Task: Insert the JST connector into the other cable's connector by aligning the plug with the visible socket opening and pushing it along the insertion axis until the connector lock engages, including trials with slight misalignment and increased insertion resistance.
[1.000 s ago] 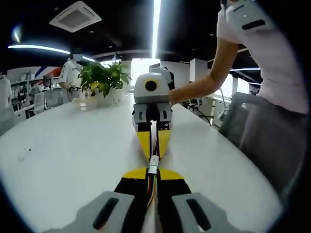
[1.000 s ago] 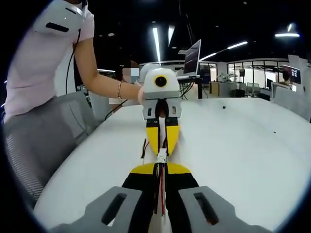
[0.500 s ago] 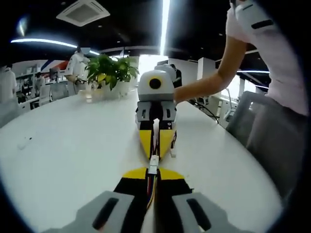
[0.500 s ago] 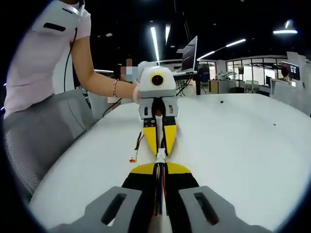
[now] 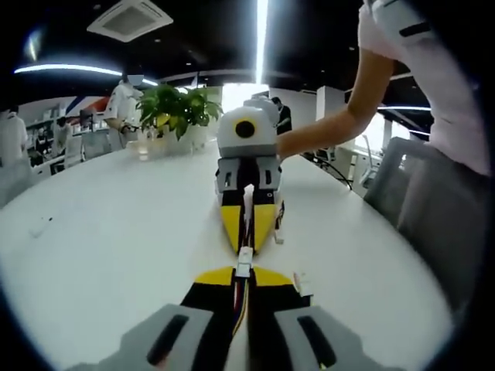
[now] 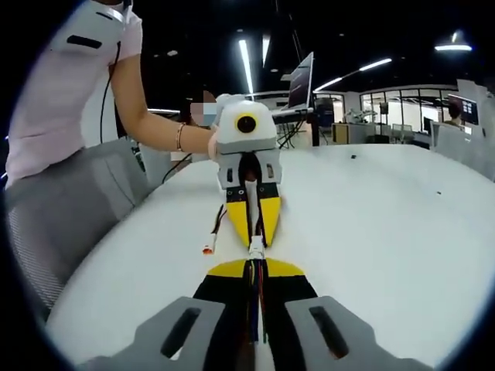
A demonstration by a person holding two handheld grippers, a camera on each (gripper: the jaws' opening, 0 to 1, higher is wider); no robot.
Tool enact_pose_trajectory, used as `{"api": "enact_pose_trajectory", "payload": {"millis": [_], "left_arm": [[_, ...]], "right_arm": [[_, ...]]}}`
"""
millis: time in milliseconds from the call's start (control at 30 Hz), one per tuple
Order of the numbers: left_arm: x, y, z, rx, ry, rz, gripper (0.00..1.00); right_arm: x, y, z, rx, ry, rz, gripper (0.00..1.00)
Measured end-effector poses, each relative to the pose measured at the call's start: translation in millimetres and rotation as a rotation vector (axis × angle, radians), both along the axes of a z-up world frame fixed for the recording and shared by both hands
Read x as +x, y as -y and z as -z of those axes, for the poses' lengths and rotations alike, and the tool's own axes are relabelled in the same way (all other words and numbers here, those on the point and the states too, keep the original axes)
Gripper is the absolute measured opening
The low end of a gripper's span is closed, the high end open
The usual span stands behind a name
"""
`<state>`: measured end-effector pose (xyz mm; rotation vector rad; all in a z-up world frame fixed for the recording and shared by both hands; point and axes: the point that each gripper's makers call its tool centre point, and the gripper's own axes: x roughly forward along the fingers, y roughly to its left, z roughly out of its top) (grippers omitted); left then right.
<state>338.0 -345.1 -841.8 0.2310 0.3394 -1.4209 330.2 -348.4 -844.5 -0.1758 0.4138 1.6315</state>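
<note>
In the left gripper view my left gripper (image 5: 244, 280) has its yellow-tipped jaws pressed together on a multi-coloured cable (image 5: 242, 305), w/ the white JST connector (image 5: 244, 261) sticking out just past the tips. Facing it nose to nose is my right gripper (image 5: 246, 241), jaws also pinched together on its own cable, tips just beyond the connector (whether plug & socket are fully mated I can't tell, too small). A loose white connector end (image 5: 302, 283) hangs by my left jaws on the right, another dangles beside the right gripper over the white table (image 5: 100, 232). A potted plant (image 5: 174, 116) stands at the far end of the table.

In the right gripper view same setup mirrored: right gripper (image 6: 256, 278) clamped on a red/blue/yellow cable (image 6: 255, 305), white connector (image 6: 256, 247) at the tips, left gripper (image 6: 250, 230) opposite, closed on its cable. A spare connector end (image 6: 208, 249) hangs left of it. A person's arm (image 6: 155, 124) w/ a bracelet reaches to that gripper.
</note>
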Motion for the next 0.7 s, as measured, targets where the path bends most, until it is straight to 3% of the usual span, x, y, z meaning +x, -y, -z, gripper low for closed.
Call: {"api": "enact_pose_trajectory", "payload": {"millis": [33, 67, 300, 400, 700], "left_arm": [[0.5, -0.1, 0.2, 0.000, -0.001, -0.003, 0.01], [1.0, -0.2, 0.7, 0.000, -0.008, -0.009, 0.01], [0.3, -0.9, 0.8, -0.002, -0.025, -0.018, 0.03], [-0.3, -1.1, 0.2, -0.011, -0.067, -0.041, 0.09], [1.1, -1.4, -8.6, -0.022, -0.047, -0.051, 0.12]], "right_arm": [[0.0, 0.3, 0.8, -0.005, -0.025, 0.011, 0.04], [0.7, 0.0, 0.5, -0.001, -0.002, 0.004, 0.04], [1.6, -0.1, 1.3, -0.004, -0.031, 0.022, 0.05], [2.5, -0.3, 1.2, -0.005, -0.032, 0.028, 0.07], [6.9, 3.6, -13.0, 0.028, -0.047, 0.056, 0.11]]}}
